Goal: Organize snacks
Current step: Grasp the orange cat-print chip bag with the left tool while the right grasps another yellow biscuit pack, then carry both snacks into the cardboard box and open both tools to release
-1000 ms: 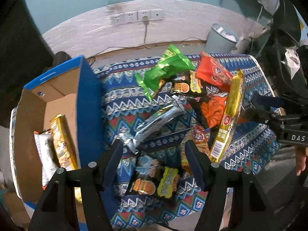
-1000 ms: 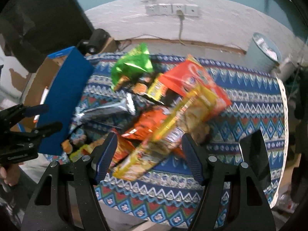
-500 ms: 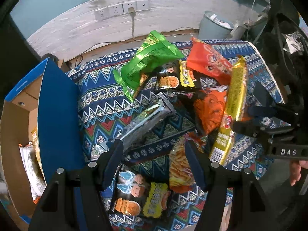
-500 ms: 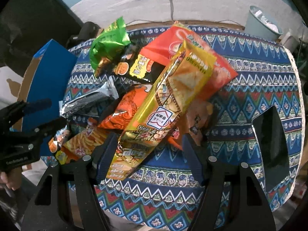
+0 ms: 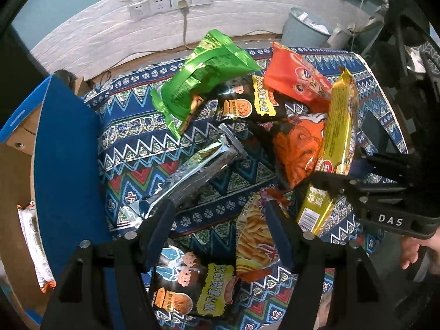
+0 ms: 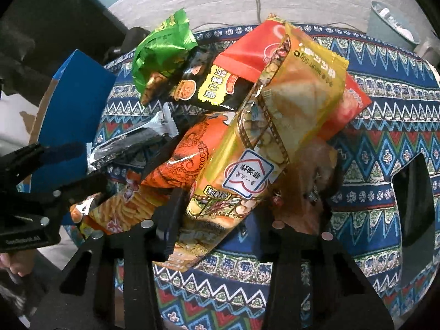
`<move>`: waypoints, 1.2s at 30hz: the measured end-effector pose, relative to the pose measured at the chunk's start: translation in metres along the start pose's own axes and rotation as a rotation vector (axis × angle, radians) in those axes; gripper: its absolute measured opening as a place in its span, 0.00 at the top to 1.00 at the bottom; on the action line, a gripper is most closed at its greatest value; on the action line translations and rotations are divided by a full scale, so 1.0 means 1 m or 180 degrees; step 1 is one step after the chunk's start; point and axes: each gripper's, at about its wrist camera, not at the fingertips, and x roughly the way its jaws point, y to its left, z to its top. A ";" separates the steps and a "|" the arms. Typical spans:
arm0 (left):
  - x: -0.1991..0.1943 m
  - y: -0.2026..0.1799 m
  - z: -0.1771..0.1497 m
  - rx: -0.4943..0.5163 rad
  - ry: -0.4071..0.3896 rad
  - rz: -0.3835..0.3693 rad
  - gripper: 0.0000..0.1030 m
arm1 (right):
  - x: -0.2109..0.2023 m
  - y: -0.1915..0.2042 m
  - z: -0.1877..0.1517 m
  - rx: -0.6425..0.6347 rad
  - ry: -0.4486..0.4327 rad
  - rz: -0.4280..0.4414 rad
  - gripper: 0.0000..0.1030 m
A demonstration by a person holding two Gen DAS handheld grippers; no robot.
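Long yellow snack packet (image 6: 247, 148) lying lengthwise between right gripper (image 6: 242, 214) jaws, spread apart, unclamped; left gripper (image 5: 220, 228) spread too, farther off over table's near edge.

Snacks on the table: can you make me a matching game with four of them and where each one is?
Things:
1. green bag
2. silver pack
3. yellow pack
4. white pack

Places:
A. inside the box
B. between the right claw's fingers
C. at the far end of the pile, nearest the wall sockets
D. flat on the cloth, just beyond the left claw

Pairs: 1-C, 2-D, 3-B, 4-A
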 end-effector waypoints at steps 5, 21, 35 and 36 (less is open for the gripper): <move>0.005 -0.006 0.000 0.0042 0.0048 -0.0069 0.27 | -0.019 0.001 -0.002 -0.0160 -0.0105 -0.0194 0.71; 0.051 -0.042 -0.007 0.0259 0.0457 -0.0136 0.21 | -0.048 -0.009 -0.006 -0.0446 -0.0246 -0.0544 0.72; 0.059 -0.058 -0.010 0.0480 0.0330 -0.0073 0.56 | -0.049 -0.010 -0.005 -0.0505 -0.0251 -0.0558 0.72; 0.056 -0.056 -0.009 0.0473 0.0302 -0.0061 0.57 | -0.051 -0.010 -0.005 -0.0507 -0.0258 -0.0557 0.72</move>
